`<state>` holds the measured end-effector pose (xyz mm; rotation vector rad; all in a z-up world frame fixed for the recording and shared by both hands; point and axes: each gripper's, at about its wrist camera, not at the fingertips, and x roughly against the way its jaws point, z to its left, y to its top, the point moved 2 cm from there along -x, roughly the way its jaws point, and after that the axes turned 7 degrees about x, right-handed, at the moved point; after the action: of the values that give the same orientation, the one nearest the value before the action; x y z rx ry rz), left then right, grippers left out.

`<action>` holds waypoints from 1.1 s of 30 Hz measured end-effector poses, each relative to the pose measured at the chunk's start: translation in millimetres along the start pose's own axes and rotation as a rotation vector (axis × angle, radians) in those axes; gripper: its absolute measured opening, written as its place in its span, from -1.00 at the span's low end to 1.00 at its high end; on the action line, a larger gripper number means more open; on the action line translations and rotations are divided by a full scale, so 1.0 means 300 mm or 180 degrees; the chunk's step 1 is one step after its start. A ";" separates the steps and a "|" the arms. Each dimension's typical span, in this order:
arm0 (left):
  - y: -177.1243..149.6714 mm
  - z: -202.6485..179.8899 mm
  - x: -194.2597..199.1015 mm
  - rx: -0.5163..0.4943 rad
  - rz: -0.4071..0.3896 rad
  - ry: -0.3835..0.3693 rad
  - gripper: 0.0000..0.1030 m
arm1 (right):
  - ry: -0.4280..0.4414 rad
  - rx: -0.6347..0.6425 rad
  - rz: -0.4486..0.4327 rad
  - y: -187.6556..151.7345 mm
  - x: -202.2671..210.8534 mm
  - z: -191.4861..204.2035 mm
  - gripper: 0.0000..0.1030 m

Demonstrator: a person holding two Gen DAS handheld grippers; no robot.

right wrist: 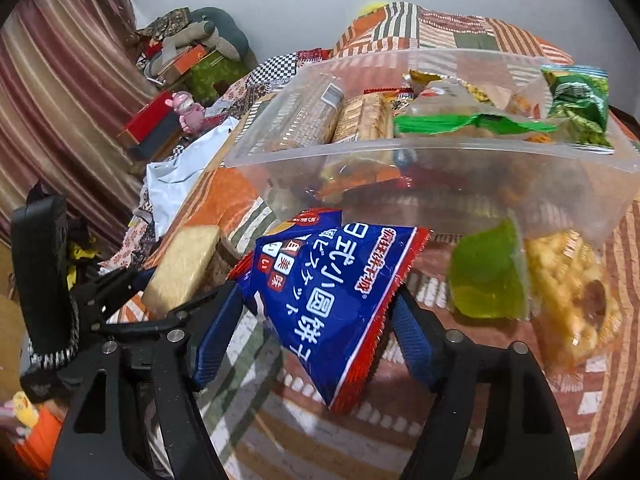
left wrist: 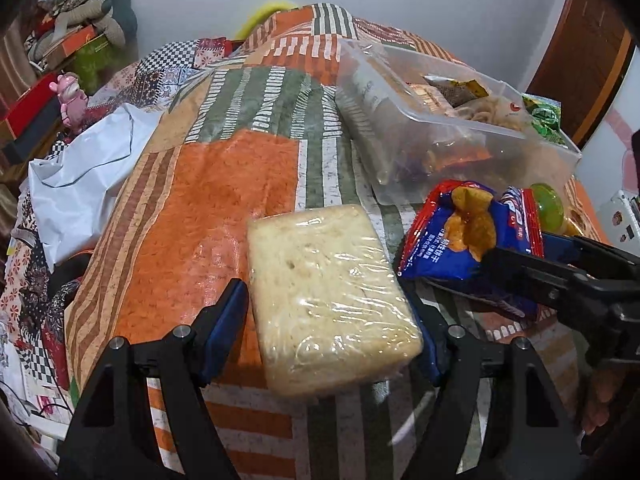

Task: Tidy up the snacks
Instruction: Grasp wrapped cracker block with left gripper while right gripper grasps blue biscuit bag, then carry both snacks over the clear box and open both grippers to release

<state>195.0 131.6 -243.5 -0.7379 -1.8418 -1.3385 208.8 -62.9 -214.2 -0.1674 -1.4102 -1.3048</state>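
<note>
- Clamping a plastic-wrapped pale cake block (left wrist: 332, 300) between its blue pads, the left gripper (left wrist: 332, 320) is holding it just above the patchwork tablecloth (left wrist: 208, 208).
- The right gripper (right wrist: 316, 320) is pinching a blue-and-red biscuit packet (right wrist: 332, 296) by its lower end, lifting it just in front of the clear plastic bin (right wrist: 440, 160).
- The bin is sitting on the cloth, holding assorted snack packs.
- A green jelly cup (right wrist: 486, 276) and a yellow crispy snack pack (right wrist: 568, 292) are lying beside each other near the bin's front wall.
</note>
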 end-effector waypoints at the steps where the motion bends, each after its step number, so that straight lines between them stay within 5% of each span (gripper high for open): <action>1: -0.001 0.003 0.000 0.0004 -0.0011 -0.0004 0.39 | -0.0004 -0.0021 -0.0002 0.001 -0.004 -0.002 0.47; 7: -0.016 0.000 0.014 -0.0083 -0.0124 0.0087 0.07 | 0.0056 -0.0125 0.0022 0.005 -0.025 -0.010 0.47; 17: -0.034 -0.026 0.051 -0.0149 -0.0134 -0.0031 0.06 | 0.0168 -0.0149 -0.0054 -0.018 0.021 -0.025 0.18; 33: -0.010 -0.111 0.184 -0.0235 -0.0364 -0.0077 0.06 | -0.0023 -0.0006 -0.0444 -0.014 0.198 -0.048 0.16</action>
<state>168.7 100.6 -193.3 -0.6983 -1.8864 -1.4835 194.3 -107.9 -175.1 -0.0760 -1.4479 -1.4208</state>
